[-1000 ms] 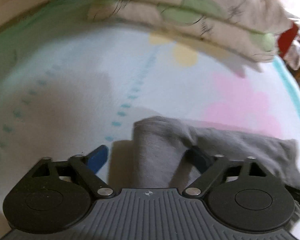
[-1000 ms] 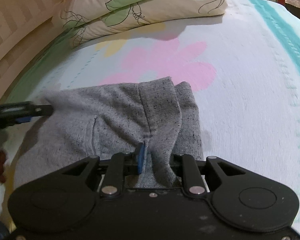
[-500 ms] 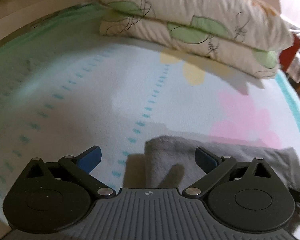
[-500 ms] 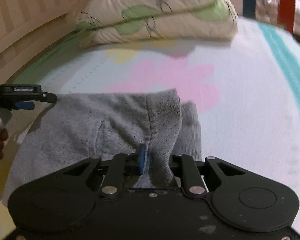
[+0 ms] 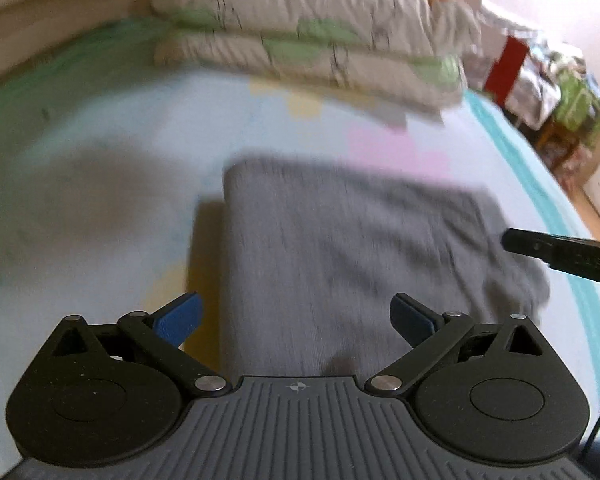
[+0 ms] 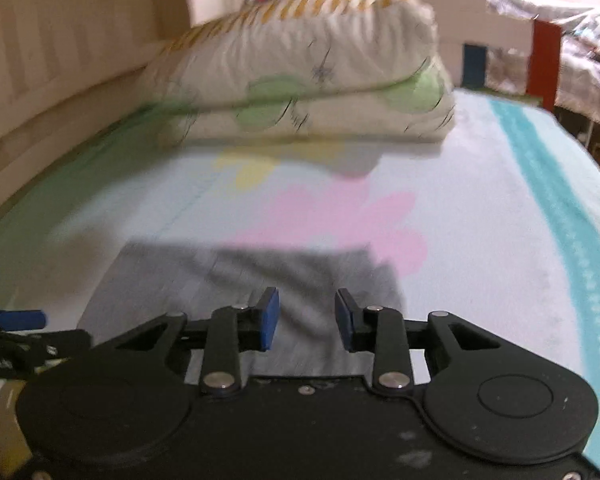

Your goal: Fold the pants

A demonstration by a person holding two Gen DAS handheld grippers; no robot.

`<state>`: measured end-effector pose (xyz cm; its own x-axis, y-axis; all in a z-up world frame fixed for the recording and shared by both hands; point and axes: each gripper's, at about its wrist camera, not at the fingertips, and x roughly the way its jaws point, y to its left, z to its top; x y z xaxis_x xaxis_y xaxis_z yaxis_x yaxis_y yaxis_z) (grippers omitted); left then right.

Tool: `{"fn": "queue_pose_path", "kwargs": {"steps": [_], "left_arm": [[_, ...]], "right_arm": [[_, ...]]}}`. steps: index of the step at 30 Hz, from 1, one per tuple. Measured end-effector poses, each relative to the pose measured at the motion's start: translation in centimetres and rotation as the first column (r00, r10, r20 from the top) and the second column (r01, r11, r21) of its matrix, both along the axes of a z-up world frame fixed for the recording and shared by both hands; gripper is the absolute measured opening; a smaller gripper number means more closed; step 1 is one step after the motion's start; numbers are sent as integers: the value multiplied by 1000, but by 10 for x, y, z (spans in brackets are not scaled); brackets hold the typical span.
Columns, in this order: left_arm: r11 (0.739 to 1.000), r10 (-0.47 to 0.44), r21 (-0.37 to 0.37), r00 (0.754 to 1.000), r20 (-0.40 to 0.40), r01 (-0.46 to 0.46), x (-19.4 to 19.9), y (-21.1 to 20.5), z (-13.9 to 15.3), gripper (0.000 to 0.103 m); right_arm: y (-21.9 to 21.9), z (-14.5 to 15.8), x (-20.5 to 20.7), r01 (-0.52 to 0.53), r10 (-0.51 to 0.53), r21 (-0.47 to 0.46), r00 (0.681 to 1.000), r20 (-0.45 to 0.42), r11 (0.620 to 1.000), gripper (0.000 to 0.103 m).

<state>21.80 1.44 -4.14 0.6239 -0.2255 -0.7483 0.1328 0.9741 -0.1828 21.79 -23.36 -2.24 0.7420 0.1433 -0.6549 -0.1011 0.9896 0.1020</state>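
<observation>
The grey pants [image 5: 340, 248] lie folded flat on the bed sheet [image 5: 100, 184]. In the left wrist view my left gripper [image 5: 296, 320] is wide open above their near edge and holds nothing. The right gripper's finger [image 5: 556, 254] reaches in from the right by the pants' right edge. In the right wrist view the pants [image 6: 240, 280] lie just ahead of my right gripper [image 6: 306, 320], which is open with a gap between its blue pads and holds nothing. The left gripper [image 6: 16, 332] shows at the left edge.
Two stacked floral pillows [image 6: 308, 80] lie at the head of the bed, also in the left wrist view [image 5: 312, 44]. A wooden bed rail [image 6: 40, 72] runs along the left. Cluttered furniture [image 5: 560, 92] stands past the bed's right edge.
My right gripper has opened and let go of the pants' fold. My left gripper has opened and pulled back and up. The pants now lie flat.
</observation>
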Motion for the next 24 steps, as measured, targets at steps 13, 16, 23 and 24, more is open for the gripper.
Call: {"fn": "queue_pose_path", "kwargs": {"steps": [13,16,23,24], "left_arm": [[1000,-20,-2,995,-95,20,0,3,-36,102],[999,7,-45,999,-53,-9,-1,12,-18,102],[996,36,-82,999,3,-36,23,30,5,102],[996,35,-82,999,-5,-36,31,31,4,102]], "right_arm": [[23,-51,1,52,-70,-115,984,-165,992,32],[21,-48,-2,33,-49,-104,986,-158,994,40],[-9,-15,-27,44,-43,31,999,-13,999,57],[-14,-12,-25,53,-53,43,999,7,998,59]]}}
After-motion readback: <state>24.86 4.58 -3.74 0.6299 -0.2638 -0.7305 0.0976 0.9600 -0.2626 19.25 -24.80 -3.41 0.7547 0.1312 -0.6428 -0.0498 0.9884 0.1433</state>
